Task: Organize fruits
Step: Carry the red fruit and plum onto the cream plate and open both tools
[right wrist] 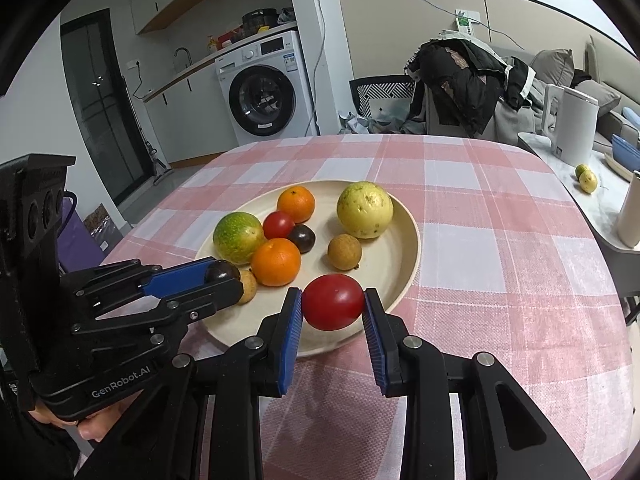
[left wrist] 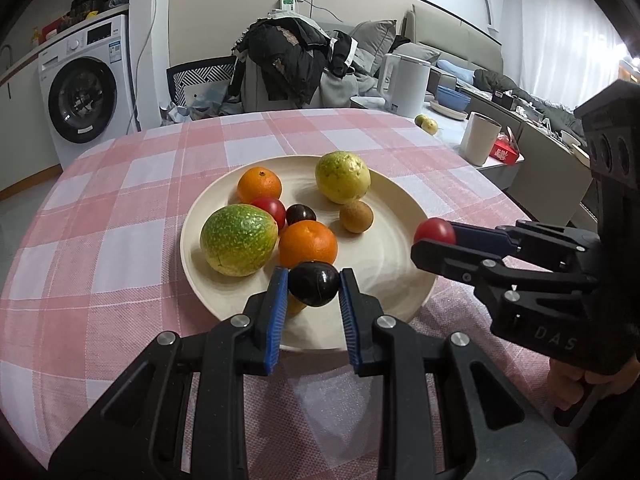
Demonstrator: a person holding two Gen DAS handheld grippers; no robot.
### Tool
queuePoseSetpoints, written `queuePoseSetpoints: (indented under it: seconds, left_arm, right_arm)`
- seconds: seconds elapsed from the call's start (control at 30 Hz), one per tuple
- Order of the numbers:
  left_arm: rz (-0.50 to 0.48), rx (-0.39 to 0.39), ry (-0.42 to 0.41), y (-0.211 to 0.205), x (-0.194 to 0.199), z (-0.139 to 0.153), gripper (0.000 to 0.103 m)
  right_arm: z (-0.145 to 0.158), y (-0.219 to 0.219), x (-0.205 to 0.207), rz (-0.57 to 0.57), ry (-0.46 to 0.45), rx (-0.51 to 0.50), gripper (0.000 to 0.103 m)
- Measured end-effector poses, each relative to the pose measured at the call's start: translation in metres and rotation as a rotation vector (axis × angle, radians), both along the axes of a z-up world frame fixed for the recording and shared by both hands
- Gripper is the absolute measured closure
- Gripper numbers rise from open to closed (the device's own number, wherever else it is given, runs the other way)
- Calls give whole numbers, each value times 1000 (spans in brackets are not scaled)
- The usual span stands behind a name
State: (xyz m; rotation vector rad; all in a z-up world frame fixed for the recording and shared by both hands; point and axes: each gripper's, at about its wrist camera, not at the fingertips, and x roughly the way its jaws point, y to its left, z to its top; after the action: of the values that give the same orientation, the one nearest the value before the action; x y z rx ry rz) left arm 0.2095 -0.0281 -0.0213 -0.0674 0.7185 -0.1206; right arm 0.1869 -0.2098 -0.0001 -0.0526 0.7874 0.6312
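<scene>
**A:** Where are the edges, and how much room do you have?

**B:** Your desk (right wrist: 500,240) wears a pink and white checked cloth. A cream plate (right wrist: 400,264) sits near its middle, with bare cloth all around it. The widest open stretch lies to your right of the plate. Past the right edge, a second surface carries a white kettle (right wrist: 572,124) and a pale cup (left wrist: 478,138).

**A:** What does each hand hold?

**B:** Your left gripper (left wrist: 314,284) has its jaws clamped on a dark plum (left wrist: 313,283), one blue pad on each side, above the plate's near rim. Your right gripper (right wrist: 333,302) has its jaws clamped on a red tomato (right wrist: 333,302), also over the near rim, to the right of the plum. The two grippers sit near each other, apart.

**A:** What lies on the plate?

**B:** Ahead of your left jaws, an orange (left wrist: 307,243) sits just behind the plum. A green mottled fruit (left wrist: 238,240) lies left of it. Farther back are a second orange (left wrist: 259,185), a second red tomato (left wrist: 270,209), a second dark plum (left wrist: 301,213), a small brown longan (left wrist: 356,216) and a yellow-green guava (left wrist: 342,176). Another small brown fruit (right wrist: 247,286) lies under your left jaws.
</scene>
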Motion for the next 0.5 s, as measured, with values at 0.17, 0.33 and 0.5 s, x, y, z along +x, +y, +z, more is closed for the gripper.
queuePoseSetpoints:
  seconds: [0.17, 0.33, 0.5]
  left_arm:
    - [2, -3, -2, 1, 0, 0, 80]
    - [1, -4, -6, 1, -2, 1, 80]
    - [-8, 11, -12, -1, -7, 4, 79]
  right_arm:
    - [-3, 3, 0, 1, 4, -10, 72]
    - [-1, 0, 0, -15, -12, -19, 62]
    - [5, -9, -3, -39, -32, -4, 49]
